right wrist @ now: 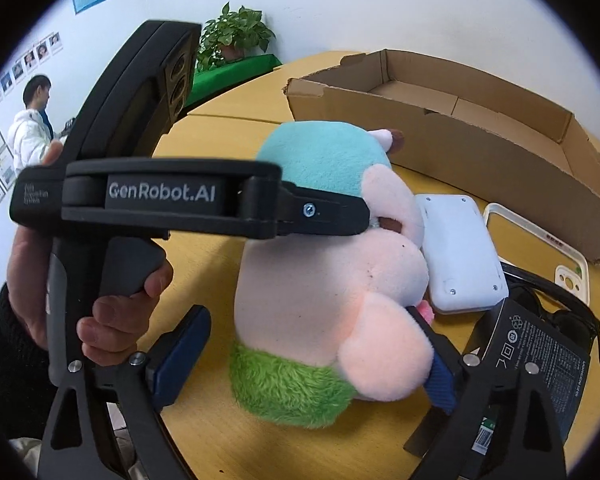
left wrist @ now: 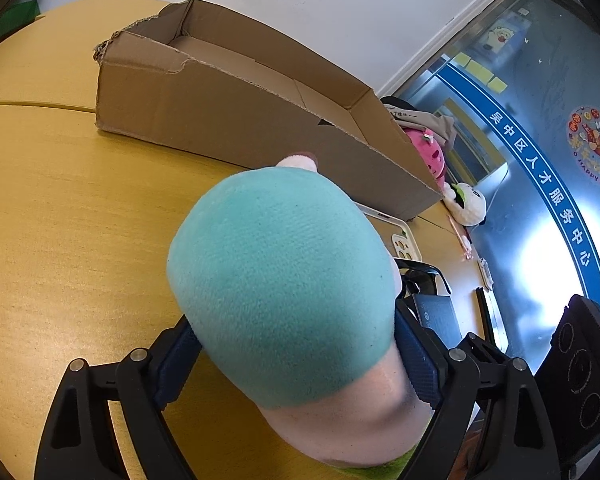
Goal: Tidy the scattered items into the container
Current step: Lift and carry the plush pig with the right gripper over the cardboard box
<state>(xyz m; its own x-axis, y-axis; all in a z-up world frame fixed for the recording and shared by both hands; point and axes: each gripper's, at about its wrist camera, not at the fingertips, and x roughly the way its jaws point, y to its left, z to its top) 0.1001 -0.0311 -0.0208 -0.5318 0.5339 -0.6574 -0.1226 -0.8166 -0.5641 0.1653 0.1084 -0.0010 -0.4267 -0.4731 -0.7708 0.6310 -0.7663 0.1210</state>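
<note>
Two grippers meet on one plush toy [left wrist: 284, 280], which stands on the yellow table [left wrist: 60, 200] just in front of the cardboard box [left wrist: 236, 120], outside it. The box holds nothing that either view shows.

The left wrist view looks down on the toy's teal back. The left gripper [left wrist: 296, 328] is clamped on it, with both blue pads [left wrist: 176, 360] pressed into its sides. Only this view shows what lies past the box's far end: a pink stuffed toy [left wrist: 432, 152] and a white one [left wrist: 468, 204], in front of a glass door.

The right wrist view shows the toy's pale face, pink limbs and green base. It also shows the left gripper from the side, held by a hand [right wrist: 112, 300] in a black sleeve. The right gripper [right wrist: 308, 320] has its jaws apart around the toy's lower body. The near pad stands clear of the plush, and the other is partly hidden behind a pink limb.

In front of the box, beside the toy, this view alone shows a white plastic case [right wrist: 460, 248]. Both views catch a phone cover [right wrist: 540, 232], black glasses [right wrist: 572, 320] and a dark printed pack [right wrist: 540, 352]. Beyond the box's other end this view has a potted plant [right wrist: 236, 36] and a person in a white jacket [right wrist: 28, 136].
</note>
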